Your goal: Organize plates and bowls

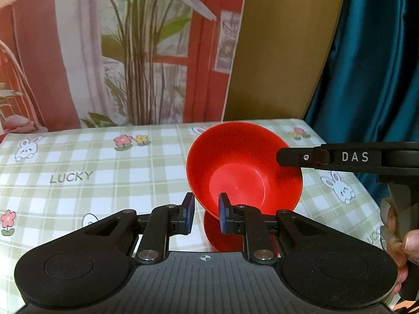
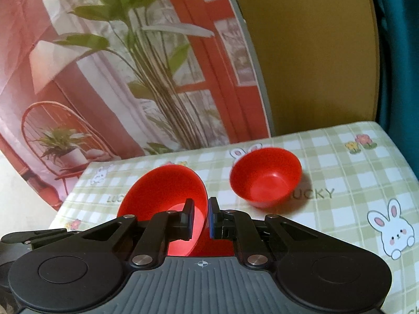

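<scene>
1. A glossy red plastic bowl hangs tilted above the checked-cloth bench.
2. The right hand-held gripper pinches its thin rim.
3. The left hand-held gripper straddles the rim, slightly spread.
4. A second round bowl rests on the bench nearby.

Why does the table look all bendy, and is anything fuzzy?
Left wrist view: the fisheye lens curves the tablecloth's edges, and the red bowl looks sharp. Right wrist view: the far red bowl is slightly smeared, and the plant backdrop is soft.
</scene>
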`<state>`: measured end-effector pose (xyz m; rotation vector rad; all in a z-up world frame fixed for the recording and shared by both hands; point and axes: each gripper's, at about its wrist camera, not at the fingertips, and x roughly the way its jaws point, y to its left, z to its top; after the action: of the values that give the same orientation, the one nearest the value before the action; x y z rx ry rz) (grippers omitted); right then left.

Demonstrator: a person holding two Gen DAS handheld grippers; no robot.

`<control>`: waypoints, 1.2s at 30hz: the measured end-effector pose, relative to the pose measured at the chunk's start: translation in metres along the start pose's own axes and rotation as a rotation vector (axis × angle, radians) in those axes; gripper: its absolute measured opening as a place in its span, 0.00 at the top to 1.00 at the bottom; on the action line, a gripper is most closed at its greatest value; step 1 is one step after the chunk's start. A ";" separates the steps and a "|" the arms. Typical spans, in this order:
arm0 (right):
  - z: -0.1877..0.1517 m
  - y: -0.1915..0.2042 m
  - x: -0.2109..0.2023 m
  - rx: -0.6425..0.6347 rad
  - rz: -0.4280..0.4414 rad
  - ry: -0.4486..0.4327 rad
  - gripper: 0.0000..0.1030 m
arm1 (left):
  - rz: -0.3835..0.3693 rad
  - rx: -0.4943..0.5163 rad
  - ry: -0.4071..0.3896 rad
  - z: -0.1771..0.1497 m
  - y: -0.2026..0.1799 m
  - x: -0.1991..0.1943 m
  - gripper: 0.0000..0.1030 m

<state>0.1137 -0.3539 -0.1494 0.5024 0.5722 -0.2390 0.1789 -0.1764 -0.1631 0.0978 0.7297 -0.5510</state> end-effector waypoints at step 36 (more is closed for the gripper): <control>-0.034 -0.032 0.023 0.032 -0.046 0.118 0.88 | -0.011 0.033 0.136 -0.021 -0.010 0.036 0.81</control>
<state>0.1057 -0.3653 -0.1990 0.5374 0.6965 -0.2638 0.1831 -0.1952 -0.2012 0.1636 0.8543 -0.5714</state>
